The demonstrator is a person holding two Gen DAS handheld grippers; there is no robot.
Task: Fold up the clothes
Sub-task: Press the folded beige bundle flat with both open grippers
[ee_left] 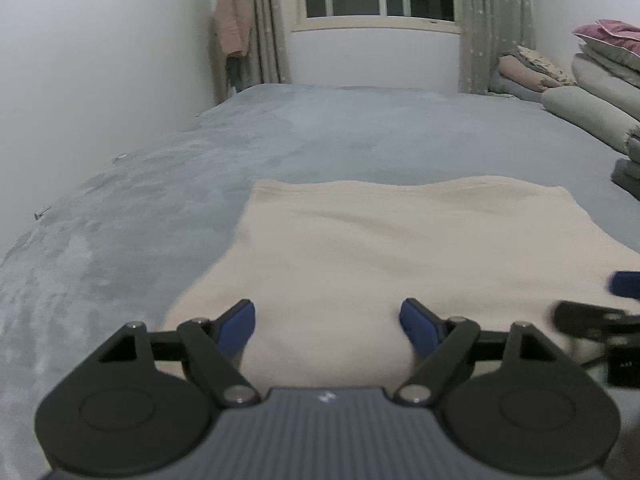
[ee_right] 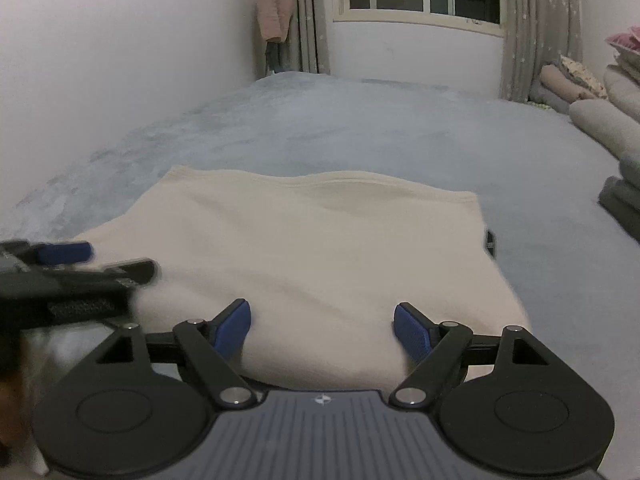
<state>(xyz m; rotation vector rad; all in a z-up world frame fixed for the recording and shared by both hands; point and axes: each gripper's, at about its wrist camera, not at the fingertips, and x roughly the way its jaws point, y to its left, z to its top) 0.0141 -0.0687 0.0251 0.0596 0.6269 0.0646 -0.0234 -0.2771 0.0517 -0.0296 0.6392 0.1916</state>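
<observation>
A cream garment (ee_left: pixel 380 248) lies flat and folded on the blue-grey bed (ee_left: pixel 200 168). It also shows in the right wrist view (ee_right: pixel 312 240). My left gripper (ee_left: pixel 328 320) is open and empty, low over the garment's near left part. My right gripper (ee_right: pixel 322 322) is open and empty over the garment's near right part. The right gripper's blue pad and black finger show blurred at the right edge of the left wrist view (ee_left: pixel 600 304). The left gripper shows blurred at the left of the right wrist view (ee_right: pixel 76 268).
The bed (ee_right: pixel 360 136) reaches to a window wall with grey curtains (ee_left: pixel 496 24). Stacked pillows and folded bedding (ee_left: pixel 592 92) lie along the right side. A dark folded item (ee_right: pixel 620 200) sits at the right edge. A white wall (ee_left: pixel 100 48) borders the left.
</observation>
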